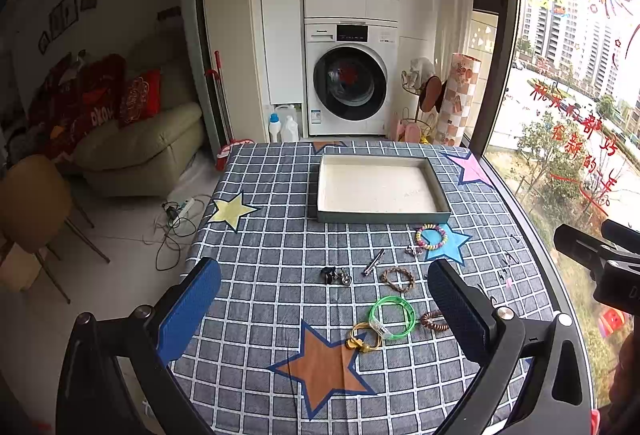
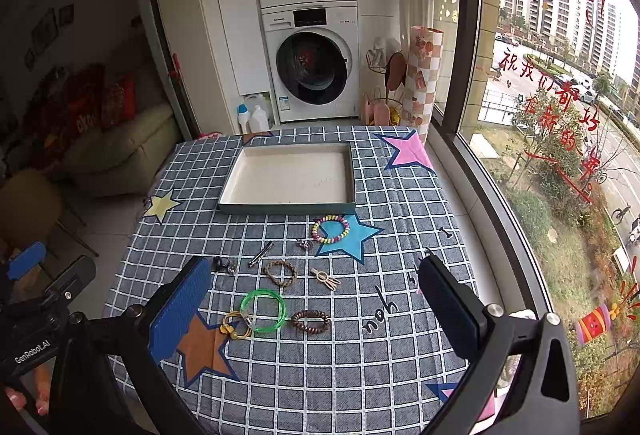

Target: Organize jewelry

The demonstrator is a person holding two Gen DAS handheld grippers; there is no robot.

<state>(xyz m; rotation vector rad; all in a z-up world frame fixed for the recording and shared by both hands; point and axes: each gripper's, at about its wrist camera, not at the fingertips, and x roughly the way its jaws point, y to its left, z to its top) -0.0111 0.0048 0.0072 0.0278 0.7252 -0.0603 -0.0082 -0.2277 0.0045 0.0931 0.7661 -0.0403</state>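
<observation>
Both tools hovered wide apart and held nothing: left tool (image 1: pixel 324 309), right tool (image 2: pixel 316 305). The green bangle (image 2: pixel 263 310) lay on the surface near the empty tray (image 2: pixel 288 207); probably light, stiff and slippery, best pinched across its rim.

Both wrist views high above near table edge, facing washers; share tray (image 1: pixel 382 217), scattered jewelry.

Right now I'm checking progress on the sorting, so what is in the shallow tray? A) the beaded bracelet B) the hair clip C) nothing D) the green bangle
C: the shallow tray shows only its bare white floor, while the green bangle and beaded bracelet lie on the checked tablecloth.
</observation>
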